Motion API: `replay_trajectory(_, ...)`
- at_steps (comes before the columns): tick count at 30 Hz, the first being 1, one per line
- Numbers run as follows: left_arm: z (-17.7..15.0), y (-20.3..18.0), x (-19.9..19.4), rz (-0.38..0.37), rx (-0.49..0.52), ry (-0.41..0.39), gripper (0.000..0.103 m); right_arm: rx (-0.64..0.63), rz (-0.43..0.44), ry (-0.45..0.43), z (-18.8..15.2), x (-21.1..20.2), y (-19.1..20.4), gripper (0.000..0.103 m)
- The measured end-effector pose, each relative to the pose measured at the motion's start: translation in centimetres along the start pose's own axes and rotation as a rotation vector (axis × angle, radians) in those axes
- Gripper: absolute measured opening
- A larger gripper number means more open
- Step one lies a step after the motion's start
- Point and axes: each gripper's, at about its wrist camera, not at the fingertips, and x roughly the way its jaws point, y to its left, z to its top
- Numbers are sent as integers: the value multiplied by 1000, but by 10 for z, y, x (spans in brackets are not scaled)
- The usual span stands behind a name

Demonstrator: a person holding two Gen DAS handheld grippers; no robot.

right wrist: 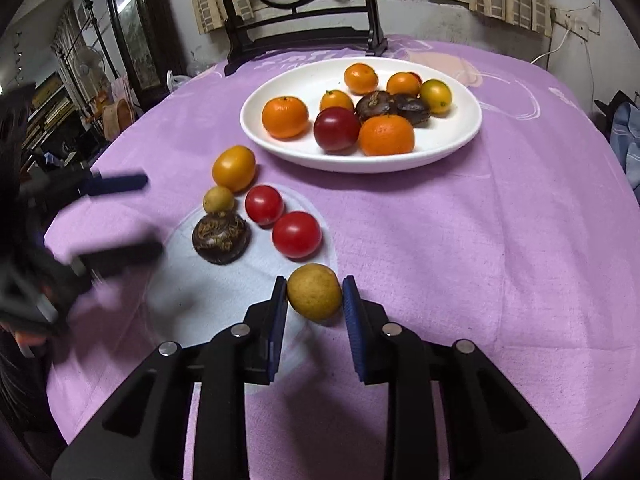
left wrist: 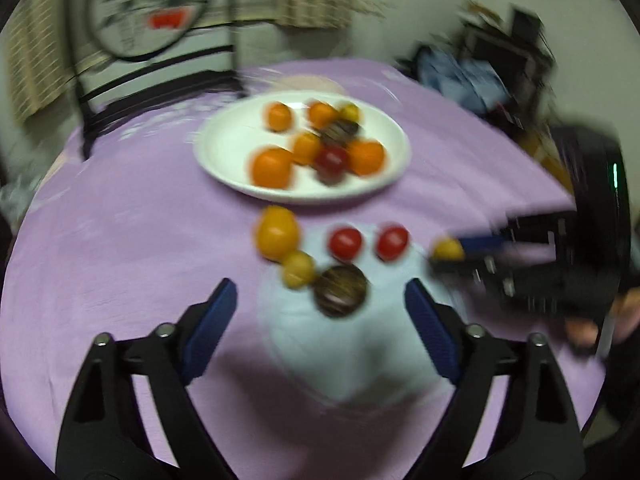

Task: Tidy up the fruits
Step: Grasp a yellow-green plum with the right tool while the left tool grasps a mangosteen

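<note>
Fruits sit in two groups on the purple tablecloth (right wrist: 460,240). The white plate (right wrist: 460,136), far centre, carries tangerines, a dark red plum (right wrist: 337,128), two brown dried fruits and a yellow-green one. Nearer and to the left lie an orange fruit (right wrist: 234,168), two red tomatoes (right wrist: 297,234), a brown dried fruit (right wrist: 221,237) and a small yellow one. The right gripper (right wrist: 315,300) grasps a yellow fruit (right wrist: 315,291) between its blue pads. The left gripper (left wrist: 320,312) is spread wide, holding nothing. No writing is legible.

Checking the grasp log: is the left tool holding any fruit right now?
No. The left tool stands wide open above the cloth with nothing between its pads, while the dark brown fruit lies loose on the table ahead.
</note>
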Motion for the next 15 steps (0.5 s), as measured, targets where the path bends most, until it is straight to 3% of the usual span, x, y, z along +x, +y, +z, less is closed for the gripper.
replay_trajectory(5, -9, -19, 26, -1, 59, 98, 53, 15, -14, -6, 1, -1, -3, 28)
replay_trajectory(9, -10, -17, 36, -8, 30, 123, 48, 16, -10, -19, 2, -5, -4, 28)
replay_trajectory(15, -5, -4, 45, -3, -39, 105, 49, -1, -12, -27, 2, -8, 1, 28)
